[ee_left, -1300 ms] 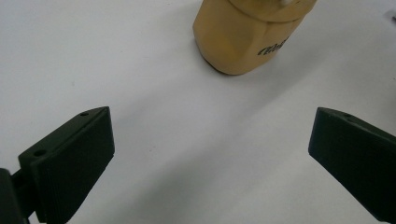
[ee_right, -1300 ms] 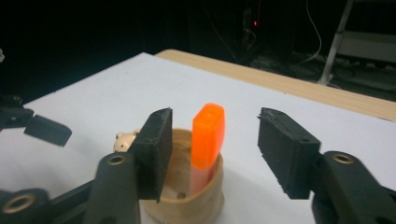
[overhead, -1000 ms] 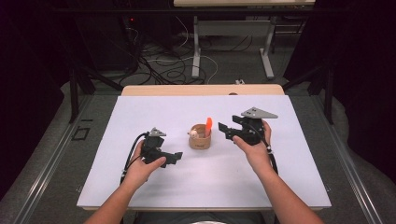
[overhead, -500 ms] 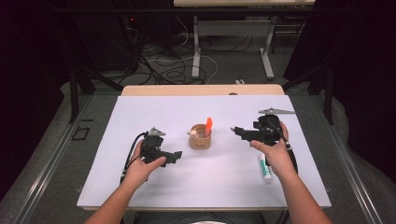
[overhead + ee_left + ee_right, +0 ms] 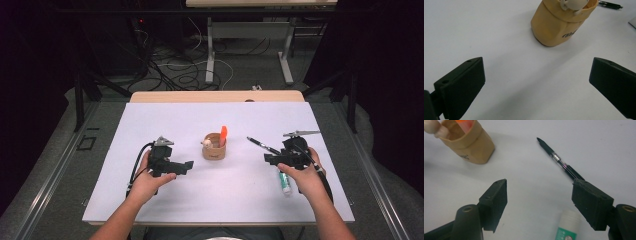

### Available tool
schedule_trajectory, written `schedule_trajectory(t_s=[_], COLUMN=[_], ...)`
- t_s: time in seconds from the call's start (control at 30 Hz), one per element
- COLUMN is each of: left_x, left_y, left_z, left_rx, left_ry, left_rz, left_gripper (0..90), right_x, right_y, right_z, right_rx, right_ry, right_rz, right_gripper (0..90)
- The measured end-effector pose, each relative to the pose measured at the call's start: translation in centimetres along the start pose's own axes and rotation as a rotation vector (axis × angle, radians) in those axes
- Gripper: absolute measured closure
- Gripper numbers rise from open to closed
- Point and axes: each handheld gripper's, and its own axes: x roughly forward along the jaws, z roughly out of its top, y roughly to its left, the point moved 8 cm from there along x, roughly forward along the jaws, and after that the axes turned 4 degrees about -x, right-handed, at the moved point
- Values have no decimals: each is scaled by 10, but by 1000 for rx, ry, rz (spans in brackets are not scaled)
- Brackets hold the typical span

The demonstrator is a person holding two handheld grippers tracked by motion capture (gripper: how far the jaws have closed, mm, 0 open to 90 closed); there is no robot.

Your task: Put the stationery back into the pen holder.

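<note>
A tan cup stands mid-table with an orange stick and a cream-coloured piece inside. My left gripper rests to the left of it, open and empty; in the left gripper view its jaws stand wide before the cup. To the right, my right gripper hovers open. Its jaws have just been closing, with only bare table between the pads. A black pen lies ahead and runs behind the right-hand jaw. A white and green tube lies under the gripper.
The white table board ends in a wooden strip at the far edge. The pen and the tube lie by the right hand. Desk legs and cables show on the floor beyond.
My right gripper has drawn away from the cup to the right and a little down, and the pen and tube now show beside it. The left hand has kept still.
</note>
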Motion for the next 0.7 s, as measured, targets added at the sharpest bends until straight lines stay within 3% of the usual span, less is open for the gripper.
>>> schedule_trajectory(t_s=[0.1,0.23,0.3,0.53,0.6,0.7], left_x=[-3,-8,-11,-19,-20,-19], left_y=[-2,-3,-2,-4,-3,0], left_z=[1,0,-1,-4,-6,-7], left_rx=[-3,-18,-6,-15,-11,-6], left_ry=[-12,-30,-26,-43,-38,-28], left_rz=[-11,-22,-25,-44,-45,-47], left_gripper=[4,5,6,10,10,13], right_x=[-4,-7,-7,-10,-11,-11], right_y=[-3,-7,-10,-20,-20,-23], right_z=[-6,-15,-20,-31,-34,-39], right_rx=[-1,10,8,95,127,136], right_ry=[16,33,50,94,101,132], right_rz=[-9,-12,-17,-59,-49,-53], right_gripper=[354,362,362,458,469,482])
